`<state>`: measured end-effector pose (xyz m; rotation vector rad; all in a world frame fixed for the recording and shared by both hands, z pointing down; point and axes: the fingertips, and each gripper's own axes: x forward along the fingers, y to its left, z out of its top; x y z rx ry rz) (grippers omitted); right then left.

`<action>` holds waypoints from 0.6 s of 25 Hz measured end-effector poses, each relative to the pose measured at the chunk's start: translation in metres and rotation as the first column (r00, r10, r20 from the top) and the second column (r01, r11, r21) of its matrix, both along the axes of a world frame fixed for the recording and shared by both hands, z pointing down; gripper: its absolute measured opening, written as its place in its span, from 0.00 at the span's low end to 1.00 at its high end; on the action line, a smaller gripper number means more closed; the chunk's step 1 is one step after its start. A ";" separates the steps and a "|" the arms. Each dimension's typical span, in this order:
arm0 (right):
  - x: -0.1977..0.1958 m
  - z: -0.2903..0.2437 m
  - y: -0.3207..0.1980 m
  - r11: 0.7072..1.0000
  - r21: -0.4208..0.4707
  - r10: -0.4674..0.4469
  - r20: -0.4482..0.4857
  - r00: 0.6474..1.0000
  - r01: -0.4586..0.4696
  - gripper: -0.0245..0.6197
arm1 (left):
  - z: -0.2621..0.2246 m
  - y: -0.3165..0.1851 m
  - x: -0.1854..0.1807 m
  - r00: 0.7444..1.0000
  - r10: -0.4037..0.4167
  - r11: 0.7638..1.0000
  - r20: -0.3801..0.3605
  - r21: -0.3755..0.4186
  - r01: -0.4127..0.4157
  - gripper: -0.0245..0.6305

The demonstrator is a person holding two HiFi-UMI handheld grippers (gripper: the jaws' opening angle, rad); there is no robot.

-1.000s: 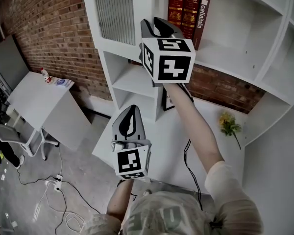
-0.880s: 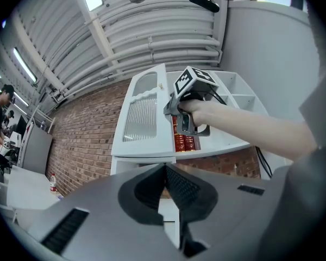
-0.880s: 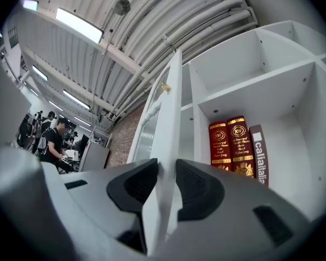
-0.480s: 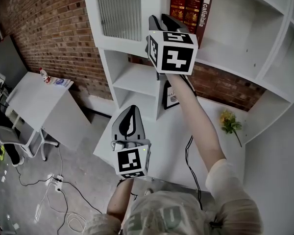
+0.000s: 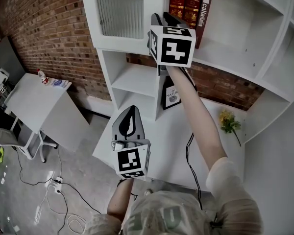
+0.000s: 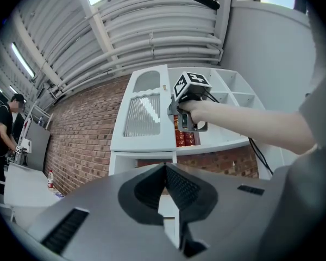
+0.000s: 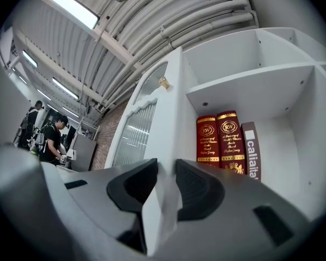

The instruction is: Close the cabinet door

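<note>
A white shelf unit [image 5: 264,58] fills the head view against a brick wall [image 5: 44,28], with a white desk [image 5: 34,99] well off to the left. The cabinet door [image 5: 120,13], white-framed with ribbed glass, sits at the unit's upper left. Its free edge is just beside the compartment holding three books [image 5: 186,6].

The right gripper [image 5: 160,19] reaches up to that edge at arm's length, and from above its marker cube hides the jaws. Only the right gripper view shows the grip: the jaws are clamped on the door's edge, which fills the gap between the pads. A small gold knob [image 7: 164,82] sits higher on the door's face.

The left gripper [image 5: 130,112] hangs low, over the unit's counter [image 5: 161,146]. Its own view shows the jaws closed tip to tip on nothing. A yellow flower [image 5: 229,123] lies on the counter at right.
</note>
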<state>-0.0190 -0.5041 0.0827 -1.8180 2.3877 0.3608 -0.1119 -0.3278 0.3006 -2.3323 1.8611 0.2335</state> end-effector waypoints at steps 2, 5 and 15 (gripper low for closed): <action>0.002 0.000 -0.004 1.000 -0.010 0.002 0.000 1.000 -0.002 0.20 | -0.002 -0.002 0.001 1.000 0.001 1.000 0.002 0.011 -0.001 0.06; 0.004 0.001 -0.009 1.000 -0.014 0.008 0.000 1.000 -0.008 0.20 | -0.002 -0.006 0.001 1.000 0.002 1.000 0.002 0.010 -0.002 0.06; 0.007 0.001 -0.018 1.000 -0.016 0.014 0.004 1.000 -0.014 0.20 | -0.004 -0.014 0.007 1.000 0.013 1.000 0.009 0.017 -0.013 0.06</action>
